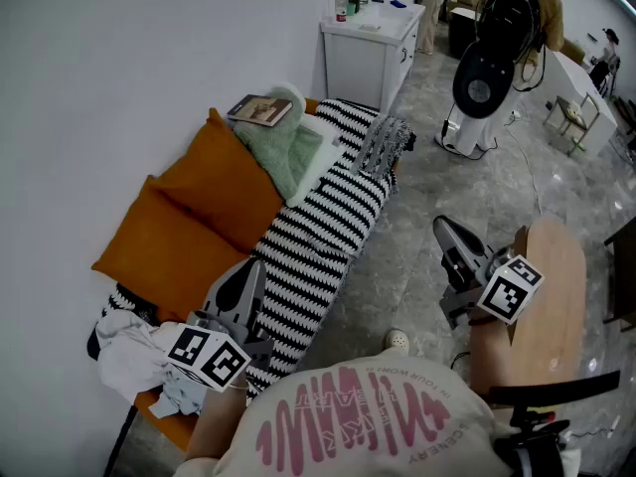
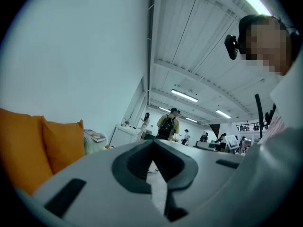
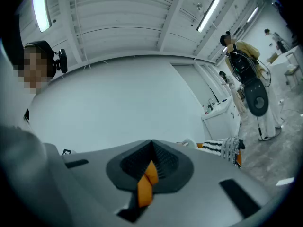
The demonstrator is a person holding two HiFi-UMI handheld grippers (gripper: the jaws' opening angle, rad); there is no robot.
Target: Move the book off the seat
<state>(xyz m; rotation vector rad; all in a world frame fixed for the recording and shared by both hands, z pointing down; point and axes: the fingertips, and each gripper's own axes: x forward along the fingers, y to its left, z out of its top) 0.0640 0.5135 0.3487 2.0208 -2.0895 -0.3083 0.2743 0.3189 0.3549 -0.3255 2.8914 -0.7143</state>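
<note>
Carrier: seat point(image 1: 177, 427), long, set against a white wall; orange edge bare at the near end.
Cover: black-and-white striped throw point(image 1: 318, 237) spread over most of the top, hanging over the front edge.
Back row: two orange cushions point(image 1: 224, 182), side by side, leaning on the wall.
Far end: green fluffy cushion point(image 1: 283, 152), just beyond the orange pair.
Far front corner: grey fringed cloth point(image 1: 383, 142) on the throw.
Near end: crumpled white cloth heap point(image 1: 124, 356).
Below: grey marbled floor point(image 1: 417, 227).

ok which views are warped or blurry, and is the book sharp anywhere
Head view: even light, slight edge bending, book sharp. Left gripper view: heavy fisheye, dark corners, book tiny and soft. Right gripper view: same fisheye, ceiling lamp blown out.
</note>
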